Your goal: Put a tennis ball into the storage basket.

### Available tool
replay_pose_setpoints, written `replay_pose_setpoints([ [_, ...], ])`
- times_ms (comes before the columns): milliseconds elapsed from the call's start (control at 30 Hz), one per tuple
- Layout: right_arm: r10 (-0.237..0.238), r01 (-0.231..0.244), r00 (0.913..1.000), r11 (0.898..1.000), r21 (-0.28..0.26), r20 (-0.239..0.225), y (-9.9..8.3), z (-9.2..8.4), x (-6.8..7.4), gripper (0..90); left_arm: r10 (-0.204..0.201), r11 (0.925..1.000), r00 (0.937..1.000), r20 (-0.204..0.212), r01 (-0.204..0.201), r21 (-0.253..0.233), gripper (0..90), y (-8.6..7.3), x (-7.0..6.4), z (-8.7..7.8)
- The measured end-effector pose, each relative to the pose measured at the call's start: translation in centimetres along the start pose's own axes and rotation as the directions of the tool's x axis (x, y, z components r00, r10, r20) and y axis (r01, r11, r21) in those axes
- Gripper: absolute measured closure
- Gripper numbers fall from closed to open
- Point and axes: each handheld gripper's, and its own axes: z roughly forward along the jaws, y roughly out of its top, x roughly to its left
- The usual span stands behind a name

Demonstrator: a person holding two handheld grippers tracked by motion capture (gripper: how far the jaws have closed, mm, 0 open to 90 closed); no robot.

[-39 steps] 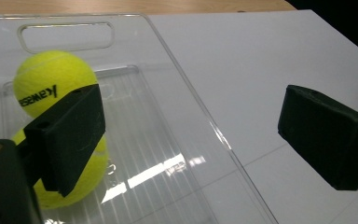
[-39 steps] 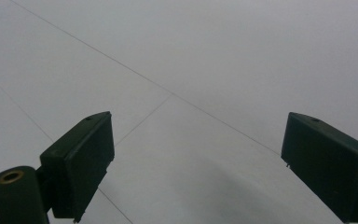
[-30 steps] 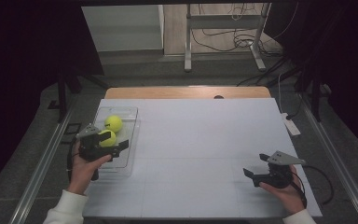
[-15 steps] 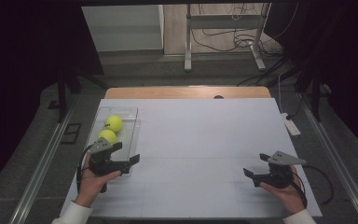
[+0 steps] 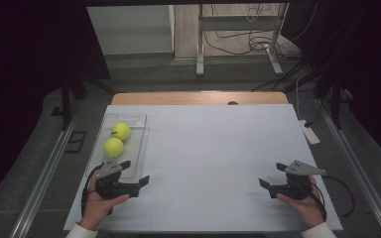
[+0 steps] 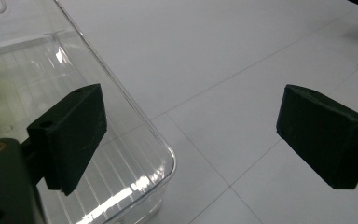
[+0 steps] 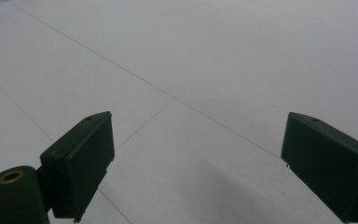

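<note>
So both tennis balls are sitting in the clear plastic tray (image 5: 138,148) at the left edge of the table (image 5: 218,148). The far ball (image 5: 121,131) and the near ball (image 5: 113,147) are just beside each other in the back half of it, maybe touching, hard to say from up top. The tray walls keep them from rolling off, which I'd guess is the whole point of parking them there.

My left gripper (image 5: 135,181) is low over the near-left corner of the table, right by the tray's near end, jaws wide with nothing between them. Up close, one jaw hangs over the tray's rounded corner (image 6: 165,154) and the other over bare table.

My right gripper (image 5: 270,184) sits at the near-right corner, well apart from everything, jaws also wide and empty. Looks like the job's basically done.
</note>
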Motion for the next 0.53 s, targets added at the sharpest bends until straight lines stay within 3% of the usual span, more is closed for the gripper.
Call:
replay_pose_setpoints([
  [533, -0.003, 0.003, 1.0000, 1.000, -0.018, -0.005, 0.11, -0.19, 0.10, 9.8, 0.013, 0.9999, 0.9999, -0.002, -0.013, 0.002, 9.4, 0.00, -0.24, 0.14],
])
